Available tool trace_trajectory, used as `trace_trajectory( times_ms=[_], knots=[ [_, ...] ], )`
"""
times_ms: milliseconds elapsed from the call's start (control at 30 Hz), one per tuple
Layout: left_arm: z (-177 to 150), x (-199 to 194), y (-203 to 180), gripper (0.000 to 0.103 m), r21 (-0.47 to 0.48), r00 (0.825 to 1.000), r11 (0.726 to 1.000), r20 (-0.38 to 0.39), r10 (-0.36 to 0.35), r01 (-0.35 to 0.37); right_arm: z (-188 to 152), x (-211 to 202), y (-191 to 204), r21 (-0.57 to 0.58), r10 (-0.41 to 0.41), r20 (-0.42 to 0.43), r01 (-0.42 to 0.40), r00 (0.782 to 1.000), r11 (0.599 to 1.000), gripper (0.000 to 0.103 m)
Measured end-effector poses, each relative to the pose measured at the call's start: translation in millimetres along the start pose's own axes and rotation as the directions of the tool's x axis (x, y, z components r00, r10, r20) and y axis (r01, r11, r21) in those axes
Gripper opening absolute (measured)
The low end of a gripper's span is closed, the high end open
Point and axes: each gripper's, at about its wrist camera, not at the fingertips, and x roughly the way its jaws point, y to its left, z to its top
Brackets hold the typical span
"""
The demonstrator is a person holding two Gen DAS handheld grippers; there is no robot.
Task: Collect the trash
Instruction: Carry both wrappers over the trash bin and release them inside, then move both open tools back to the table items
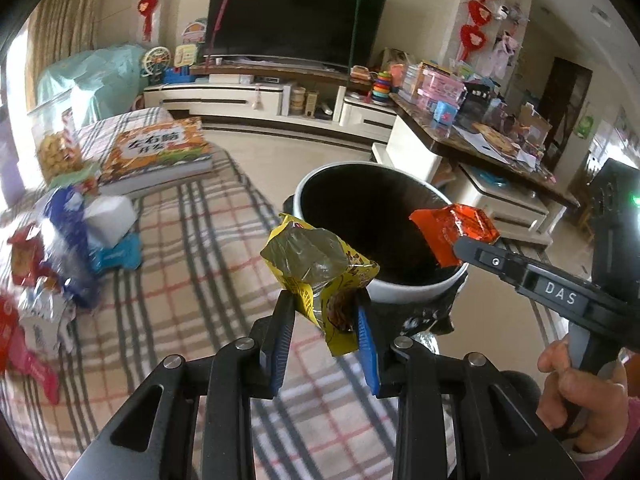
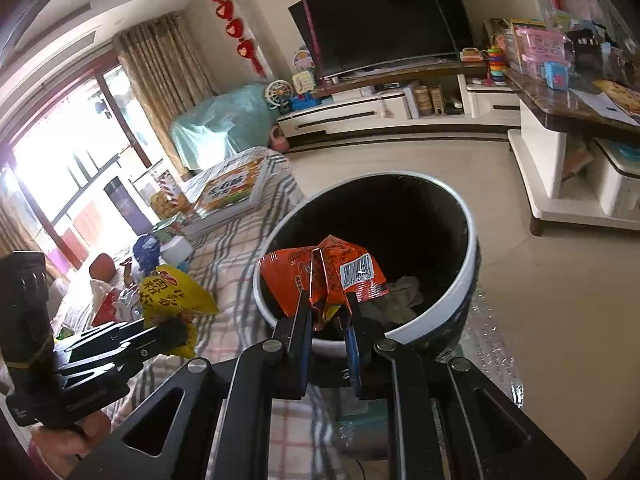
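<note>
Far left, a heap of loose snack packets (image 1: 36,280) on the plaid-covered table (image 1: 192,280), a white tissue pack (image 1: 110,216) and a large orange picture book (image 1: 156,152) behind; more trash to fetch, by the look. Centre: left gripper (image 1: 324,312) pinching a crumpled yellow snack wrapper (image 1: 320,264) low on its body, wrapper standing up just short of the rim. Beside it, the round white bin with black interior (image 1: 400,292), some pale crumpled paper (image 2: 404,292) already at the bottom. Right: right gripper (image 2: 326,312) pinching a creased orange foil packet (image 2: 324,272), held above the bin's opening. Risks, as judged: 2 grippers close together could knock on release; the yellow wrapper, not yet over the mouth, may fall on the cloth if let go now; light foil may cling to a pad or catch the rim.
</note>
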Motion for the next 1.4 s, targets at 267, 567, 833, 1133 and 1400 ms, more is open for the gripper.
trace_trajectory(
  times_ms=[267,567,833,1133,1400],
  knots=[
    [23,29,-10,0.029,0.03,1.0,0.999,-0.02,-0.019,0.019,12,9,-16,0.013,-0.01,-0.023,0.01,1.0,1.0,0.014],
    [42,60,-17,0.029,0.059,0.998,0.998,-0.057,-0.022,0.025,27,19,-27,0.007,-0.027,-0.036,0.027,0.999,1.0,0.015],
    [54,81,-23,0.03,0.066,0.995,0.997,-0.089,-0.04,0.046,38,32,-33,0.001,-0.032,-0.062,0.032,0.998,0.999,0.017],
    [61,98,-26,0.036,0.071,0.993,0.996,-0.112,-0.046,0.054,43,43,-39,-0.002,-0.052,-0.088,0.052,0.995,0.999,0.02],
    [57,90,-26,0.052,0.071,0.995,0.997,-0.094,-0.017,0.023,44,41,-40,0.014,-0.054,-0.088,0.055,0.995,0.998,0.049]
  ],
)
